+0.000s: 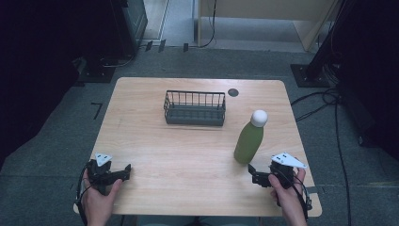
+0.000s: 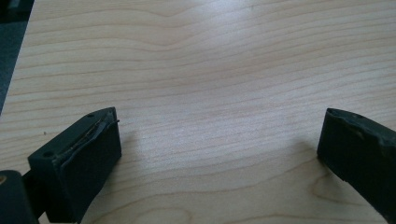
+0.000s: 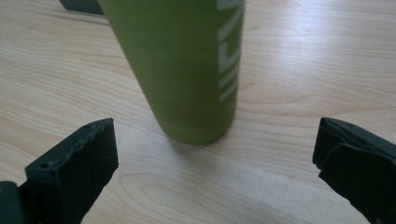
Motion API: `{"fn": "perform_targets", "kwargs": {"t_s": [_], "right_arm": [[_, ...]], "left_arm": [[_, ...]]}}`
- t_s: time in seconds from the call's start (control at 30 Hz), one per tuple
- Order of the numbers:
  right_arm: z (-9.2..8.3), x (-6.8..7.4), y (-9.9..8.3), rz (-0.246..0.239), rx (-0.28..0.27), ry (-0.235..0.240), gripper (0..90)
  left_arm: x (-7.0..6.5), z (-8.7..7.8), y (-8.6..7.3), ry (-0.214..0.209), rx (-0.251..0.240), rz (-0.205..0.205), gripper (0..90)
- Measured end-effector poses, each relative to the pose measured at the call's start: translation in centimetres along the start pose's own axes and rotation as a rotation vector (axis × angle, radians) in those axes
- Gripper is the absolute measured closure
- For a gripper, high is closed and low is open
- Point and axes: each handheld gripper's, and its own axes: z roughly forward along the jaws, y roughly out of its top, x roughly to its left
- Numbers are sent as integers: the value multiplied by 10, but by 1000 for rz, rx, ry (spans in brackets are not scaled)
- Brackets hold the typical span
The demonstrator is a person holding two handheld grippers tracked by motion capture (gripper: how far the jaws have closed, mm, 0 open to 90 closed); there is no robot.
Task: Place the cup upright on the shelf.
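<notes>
A green bottle point(image 1: 249, 140) with a white cap stands upright on the right half of the wooden table point(image 1: 188, 155). My right gripper point(image 1: 253, 175) rests just in front of the bottle, open, jaws wide apart. In the right gripper view the bottle point(image 3: 187, 70) stands a short way ahead of the open right gripper point(image 3: 215, 154), not touching either jaw. My left gripper point(image 1: 126, 172) lies near the table's front left corner, open. The left gripper point(image 2: 219, 149) has bare wood between its jaws.
A dark wire basket point(image 1: 195, 108) sits at the table's far middle, with nothing visible inside. A small dark round disc point(image 1: 233, 92) lies beyond it at the back. Cables point(image 1: 324, 101) trail on the grey floor to the right.
</notes>
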Motion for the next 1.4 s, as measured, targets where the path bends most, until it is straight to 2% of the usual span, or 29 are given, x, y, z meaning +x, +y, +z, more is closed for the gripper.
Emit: {"fn": "perform_targets", "kwargs": {"t_s": [0.23, 0.67, 0.73, 1.0, 1.1, 1.3, 1.4], "right_arm": [[8, 12, 8, -22, -2, 25, 0], [14, 26, 22, -27, -35, 51, 0], [15, 29, 27, -27, -44, 34, 0], [19, 31, 39, -18, -70, 18, 2], [20, 31, 43, -13, -87, -3, 43], [21, 27, 49, 26, -138, -30, 130], [22, 25, 52, 29, -139, -28, 133]], "left_arm": [[0, 0, 0, 0, 0, 0, 1], [0, 0, 0, 0, 0, 0, 1], [0, 0, 0, 0, 0, 1, 2], [0, 0, 0, 0, 0, 1, 2], [0, 0, 0, 0, 0, 0, 1], [0, 0, 0, 0, 0, 0, 1], [0, 0, 0, 0, 0, 0, 2]]}}
